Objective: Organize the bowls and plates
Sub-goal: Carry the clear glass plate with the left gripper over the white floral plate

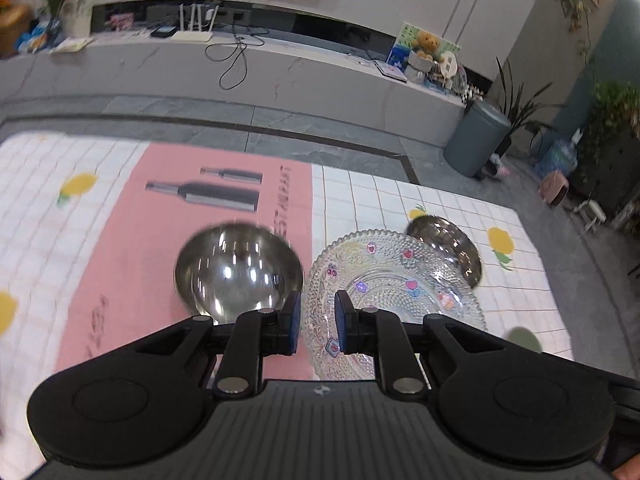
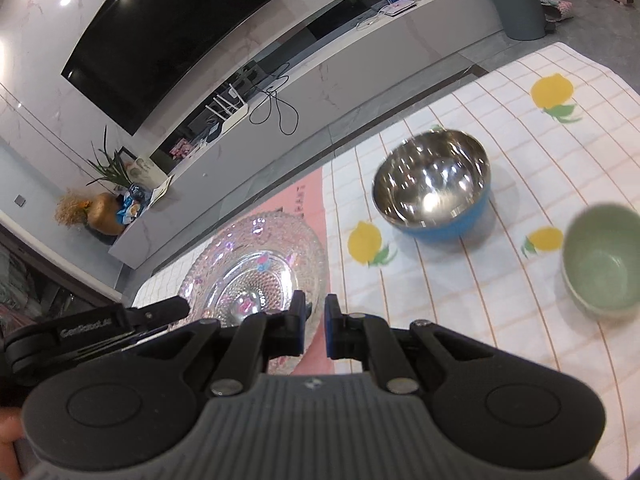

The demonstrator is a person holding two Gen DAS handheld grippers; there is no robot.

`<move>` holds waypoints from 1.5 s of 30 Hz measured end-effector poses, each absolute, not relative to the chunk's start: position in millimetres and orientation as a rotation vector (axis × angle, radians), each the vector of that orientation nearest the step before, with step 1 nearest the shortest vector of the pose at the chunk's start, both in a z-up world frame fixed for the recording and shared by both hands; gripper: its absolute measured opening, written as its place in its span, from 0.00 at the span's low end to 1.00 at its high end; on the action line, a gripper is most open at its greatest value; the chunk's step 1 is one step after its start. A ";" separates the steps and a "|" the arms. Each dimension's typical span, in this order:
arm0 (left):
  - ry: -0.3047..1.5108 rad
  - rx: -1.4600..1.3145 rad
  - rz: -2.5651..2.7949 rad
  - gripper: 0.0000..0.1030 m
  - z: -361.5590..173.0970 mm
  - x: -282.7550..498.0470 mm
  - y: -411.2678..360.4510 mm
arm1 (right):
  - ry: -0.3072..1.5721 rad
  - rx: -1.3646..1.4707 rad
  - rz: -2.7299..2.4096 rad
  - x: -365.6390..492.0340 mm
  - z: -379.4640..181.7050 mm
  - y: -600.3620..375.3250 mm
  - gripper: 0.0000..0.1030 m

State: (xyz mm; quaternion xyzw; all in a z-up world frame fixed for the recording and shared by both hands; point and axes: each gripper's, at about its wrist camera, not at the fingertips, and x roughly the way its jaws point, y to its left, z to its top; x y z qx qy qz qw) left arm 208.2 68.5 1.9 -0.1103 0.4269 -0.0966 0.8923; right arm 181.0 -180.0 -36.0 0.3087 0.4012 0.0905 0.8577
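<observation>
Near the front edge of the bench [image 1: 532, 216], the glass plate [image 1: 396, 280] sits tilted, its far side propped on the rim of a steel bowl with a blue outside [image 2: 434, 184] and its near side low between the blue pads of the left tongs [image 1: 316, 320]. Those tongs stand parted with the plate's rim in the gap; whether the pads press the glass I cannot tell. Just left of the plate, a plain steel bowl [image 1: 238, 268] rests on the pink mat [image 1: 120, 240], its rim close to the plate's edge but apart from it. From the right wrist, the right tongs [image 2: 316, 326] are parted a little at the plate's near right edge, gripping nothing that shows. Right of the blue-sided bowl lies open cloth, then a green bowl [image 2: 600, 260] cut off by the frame edge and blurred.

Both tong bodies hide the plate's nearest part. Motion blur smears the bowls' rims.

A white checked cloth with lemon prints [image 2: 500, 312] covers the bench. Beyond it runs grey tiled floor [image 1: 280, 120], a long marble TV ledge [image 1: 280, 68] with a dark screen [image 2: 168, 36] above it, and a grey bin [image 1: 476, 136]
</observation>
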 end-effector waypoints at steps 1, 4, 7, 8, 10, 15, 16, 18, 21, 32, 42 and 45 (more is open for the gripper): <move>0.883 -0.247 -0.201 0.19 -0.7 199.8 70.9 | 0.839 0.646 0.195 174.2 -38.0 -180.5 0.07; 0.873 -0.290 -0.188 0.19 -11.4 175.7 76.3 | 0.841 0.643 0.213 157.3 -45.3 -181.4 0.07; 0.880 -0.332 -0.163 0.19 -25.0 156.4 81.0 | 0.841 0.630 0.229 143.7 -53.4 -180.3 0.07; 0.879 -0.343 -0.158 0.19 -29.2 150.8 82.9 | 0.835 0.613 0.236 139.7 -55.1 -178.8 0.07; 0.882 -0.377 -0.145 0.19 -37.8 140.8 86.6 | 0.827 0.590 0.249 133.2 -58.7 -176.4 0.07; 0.895 -0.418 -0.139 0.19 -59.2 119.0 90.3 | 0.812 0.517 0.276 122.6 -67.4 -170.9 0.07; 0.904 -0.436 -0.139 0.19 -64.8 116.9 91.3 | 0.810 0.505 0.276 121.4 -69.5 -169.9 0.06; 0.918 -0.458 -0.135 0.19 -76.5 109.7 91.8 | 0.800 0.483 0.279 119.0 -74.5 -169.0 0.06; 0.942 -0.479 -0.116 0.19 -92.4 105.5 93.2 | 0.816 0.482 0.289 117.9 -85.3 -168.0 0.06; 0.994 -0.502 -0.089 0.19 -120.6 93.3 100.4 | 0.886 0.442 0.281 120.2 -119.7 -155.6 0.05; 1.003 -0.480 -0.093 0.19 -123.2 92.1 99.2 | 0.923 0.450 0.270 122.7 -134.1 -153.6 0.06; 1.008 -0.487 -0.099 0.19 -123.8 92.9 100.3 | 0.935 0.450 0.263 122.8 -136.8 -154.8 0.06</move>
